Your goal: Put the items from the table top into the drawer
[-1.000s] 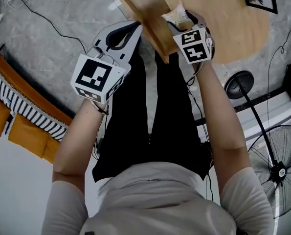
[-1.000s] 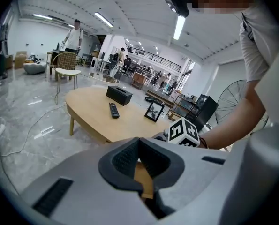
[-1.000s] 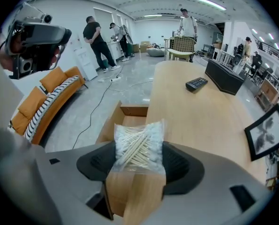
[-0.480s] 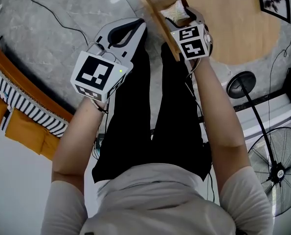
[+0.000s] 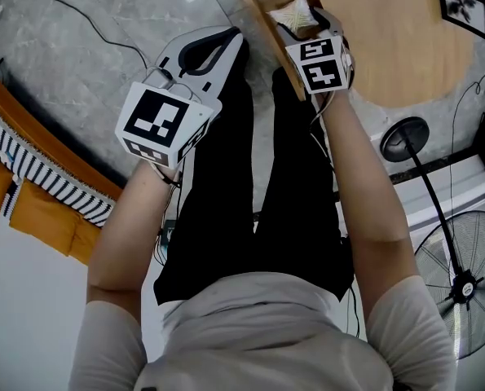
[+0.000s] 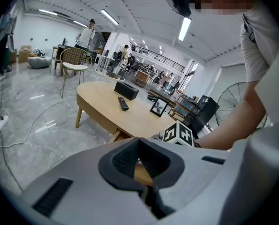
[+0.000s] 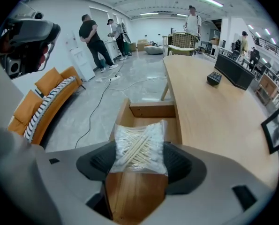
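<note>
— What is the right gripper [image 7: 139, 165] holding?

— It is pinching a clear bag of cotton swabs [image 7: 139, 146]. Both dark pads are pressing on the bag's sides, and the bag is sticking out past the jaws toward 12 o'clock.

— And where is that bag sitting relative to the drawer?

— It is hanging over the open wooden drawer [image 7: 151, 110], which is running away from the jaws toward 12 o'clock. The bag seems to be above the drawer floor rather than resting on it, but the angle is too flat for me to be sure.

— Is the table close by?

— Yes, the tabletop [image 7: 209, 111] is lying just beside the drawer at 2 o'clock, and a framed picture [image 7: 276, 128] is standing on it at 3 o'clock.

— What is the left gripper [image 6: 139, 142] doing?

— Its jaws are meeting at the tips with nothing between them. In the head view it is hovering at 9 o'clock of the right gripper, off the drawer's outer side and above the grey floor [image 5: 103, 23], apart from the bag.
</note>
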